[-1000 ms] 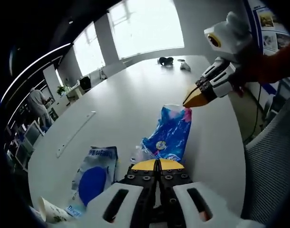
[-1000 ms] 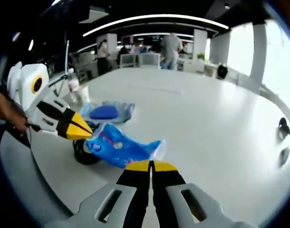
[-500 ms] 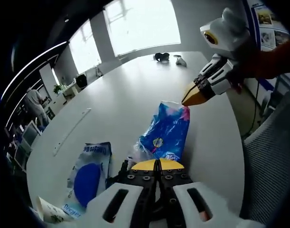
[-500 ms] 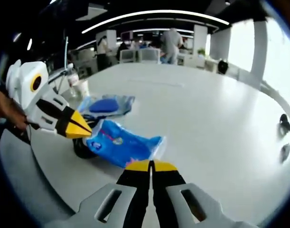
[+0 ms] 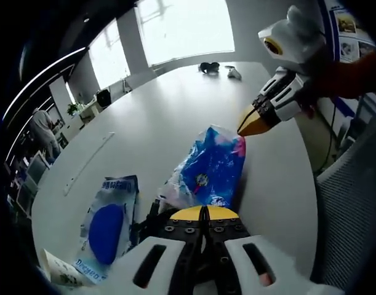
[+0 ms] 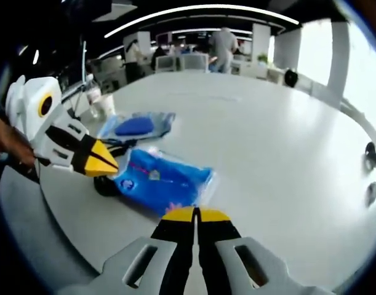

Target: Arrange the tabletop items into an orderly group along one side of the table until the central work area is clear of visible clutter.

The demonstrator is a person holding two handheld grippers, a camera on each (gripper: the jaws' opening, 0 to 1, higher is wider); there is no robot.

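In the left gripper view, a clear packet with a blue pad (image 5: 108,228) lies flat at the left of the white table (image 5: 175,110). Beside it to the right lies the blue snack bag (image 5: 207,172), just beyond the left gripper (image 5: 204,214), whose jaws are pressed together on nothing. The right gripper (image 5: 250,125), jaws likewise together, hovers near the bag's far corner.

blue snack bags: 1 (image 5: 211,170), crinkled, near table edge
clear pouches with blue pad: 1 (image 5: 108,224)
black round items: 1 (image 6: 106,185), partly under the snack bag
paper cups: 1 (image 5: 60,273), cut off by the frame
small dark items at far end: 2 (image 5: 208,66) (image 5: 233,73), too small to identify
grippers: 2, left gripper (image 5: 204,212), right gripper (image 6: 195,214)
tables: 1 (image 6: 268,141), white
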